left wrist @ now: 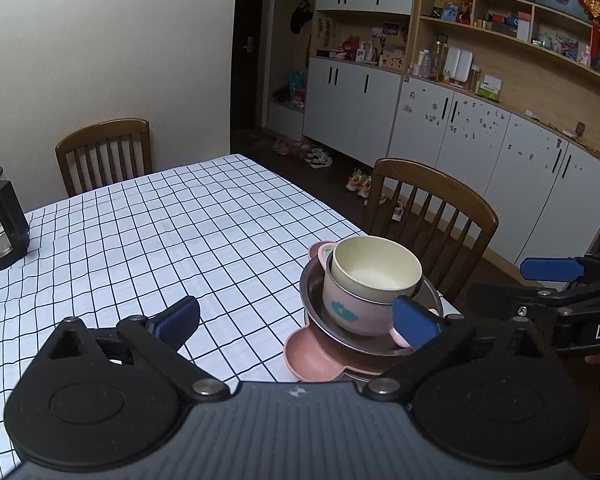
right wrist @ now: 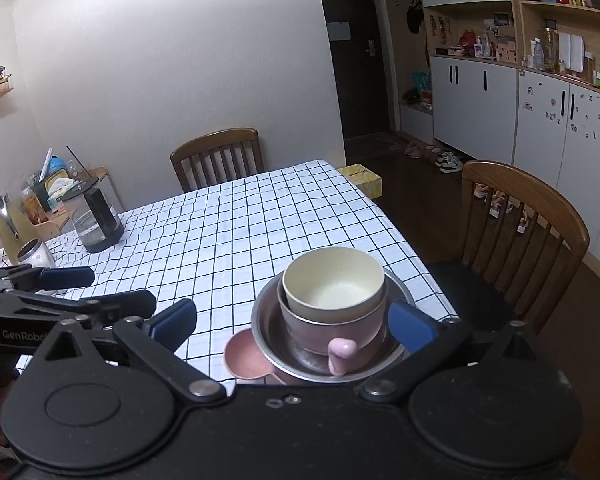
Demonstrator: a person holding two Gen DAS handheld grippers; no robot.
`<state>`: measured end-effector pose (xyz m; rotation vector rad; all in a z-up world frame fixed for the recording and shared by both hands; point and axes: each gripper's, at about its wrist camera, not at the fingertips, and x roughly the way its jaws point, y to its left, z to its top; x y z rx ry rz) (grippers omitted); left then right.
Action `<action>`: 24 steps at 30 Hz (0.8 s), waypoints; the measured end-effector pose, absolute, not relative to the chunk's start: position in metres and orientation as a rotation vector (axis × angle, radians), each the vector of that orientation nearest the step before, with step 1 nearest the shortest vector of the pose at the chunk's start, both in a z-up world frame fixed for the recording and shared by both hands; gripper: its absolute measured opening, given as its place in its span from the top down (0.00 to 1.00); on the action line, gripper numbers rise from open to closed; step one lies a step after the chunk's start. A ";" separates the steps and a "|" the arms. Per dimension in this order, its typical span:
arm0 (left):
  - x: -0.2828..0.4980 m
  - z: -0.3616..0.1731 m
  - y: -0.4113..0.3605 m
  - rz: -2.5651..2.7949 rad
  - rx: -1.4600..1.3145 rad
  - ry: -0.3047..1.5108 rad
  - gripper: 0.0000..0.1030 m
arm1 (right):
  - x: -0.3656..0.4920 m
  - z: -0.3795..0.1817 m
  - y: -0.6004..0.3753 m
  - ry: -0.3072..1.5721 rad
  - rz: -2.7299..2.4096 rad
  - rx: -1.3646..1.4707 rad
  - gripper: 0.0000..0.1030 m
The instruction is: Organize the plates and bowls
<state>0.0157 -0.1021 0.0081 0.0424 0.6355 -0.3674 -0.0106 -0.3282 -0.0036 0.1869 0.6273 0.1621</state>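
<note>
The left gripper point(left wrist: 296, 320) is spread wide and holds nothing. In the left wrist view its left blue pad point(left wrist: 178, 318) sits over bare checked cloth in the lower middle of the frame, and its right blue pad point(left wrist: 414, 322) overlaps the near right side of the pink bowl; whether it touches the bowl I cannot tell.

The right gripper point(right wrist: 292, 322) is likewise released, its fingers far apart and nothing between them but the stack seen beyond. In the right wrist view one pad point(right wrist: 176, 320) shows over the cloth at lower left and the other point(right wrist: 412, 322) overlaps the right rim of the steel dish; contact cannot be judged.

The stack stands at the near right corner of the desk point(left wrist: 160, 232), in the lower right of the left wrist view and lower centre of the right wrist view. At the bottom lies a pink ear-shaped plate point(left wrist: 306, 354). On it rests a steel dish point(right wrist: 268, 334). Inside that sits a pink bowl point(left wrist: 348, 312) with a blue print and a stubby handle point(right wrist: 342, 354). A cream bowl point(left wrist: 374, 266) is nested in the pink one, tilted a little.

A glass kettle point(right wrist: 94, 220) stands at the far left of the desk, well apart from the stack. A wooden chair point(left wrist: 436, 216) stands just beside the corner with the stack.
</note>
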 end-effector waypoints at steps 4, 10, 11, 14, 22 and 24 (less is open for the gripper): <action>0.009 0.010 -0.100 -0.361 0.039 0.639 0.00 | -0.017 -0.001 -0.325 0.614 0.161 0.178 0.00; 0.002 0.013 -0.102 -0.317 0.013 0.645 0.00 | -0.018 0.001 -0.326 0.618 0.186 0.176 0.00; 0.000 0.014 -0.103 -0.305 0.009 0.646 0.00 | -0.019 0.002 -0.327 0.619 0.196 0.173 0.00; -0.003 0.014 -0.110 -0.277 -0.002 0.652 0.00 | -0.017 0.002 -0.331 0.626 0.223 0.170 0.00; -0.016 0.015 -0.130 -0.242 -0.053 0.658 0.00 | -0.018 0.005 -0.349 0.636 0.288 0.159 0.00; -0.019 0.015 -0.136 -0.239 -0.061 0.659 0.00 | -0.019 0.006 -0.354 0.636 0.302 0.151 0.00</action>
